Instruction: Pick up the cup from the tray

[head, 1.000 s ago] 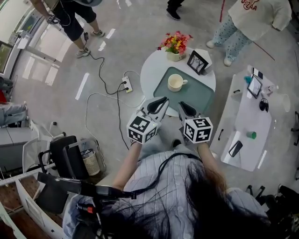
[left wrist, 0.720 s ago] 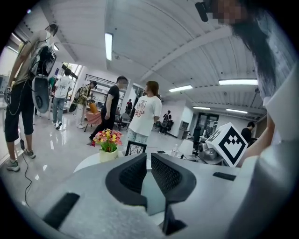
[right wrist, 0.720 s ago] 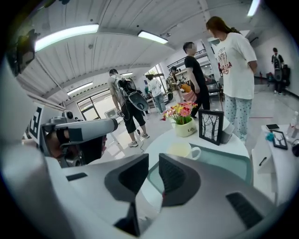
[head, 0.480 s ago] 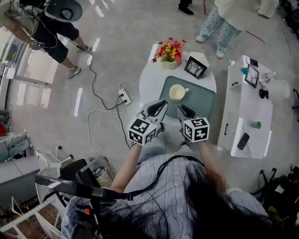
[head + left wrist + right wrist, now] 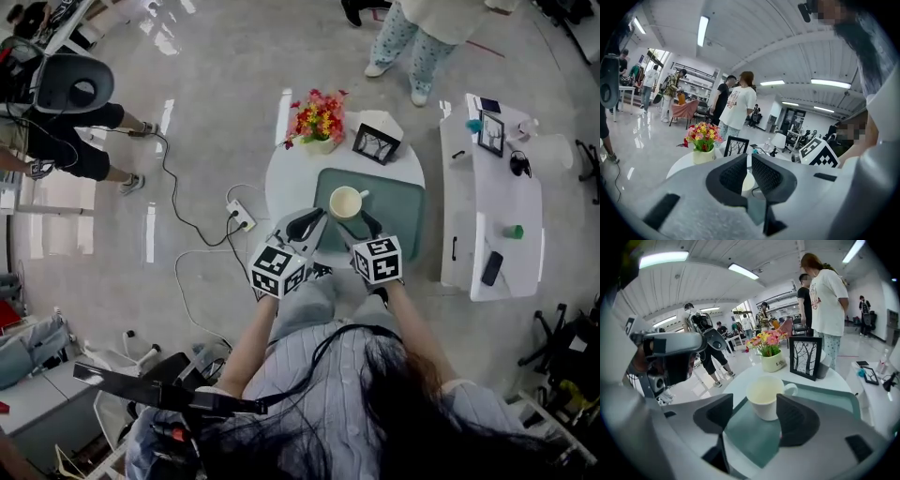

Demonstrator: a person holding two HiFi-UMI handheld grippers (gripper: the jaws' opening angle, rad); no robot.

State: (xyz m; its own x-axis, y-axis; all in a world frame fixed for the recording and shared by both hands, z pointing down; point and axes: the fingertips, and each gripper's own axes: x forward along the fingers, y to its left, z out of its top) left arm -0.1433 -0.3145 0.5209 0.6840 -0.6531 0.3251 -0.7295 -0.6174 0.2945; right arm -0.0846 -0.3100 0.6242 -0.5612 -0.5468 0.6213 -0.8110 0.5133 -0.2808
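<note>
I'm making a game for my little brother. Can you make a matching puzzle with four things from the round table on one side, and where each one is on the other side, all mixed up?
Things:
1. white ceramic cup
2. flat green tray
3. black-framed picture
4. red and yellow flowers in a white pot

Places, as the head view shows them:
A. lies flat on the round white table
B. stands upright behind the tray, right of the flowers
C. stands on the tray
D. at the table's far edge, left of the picture

Pairs: 1-C, 2-A, 3-B, 4-D.
</note>
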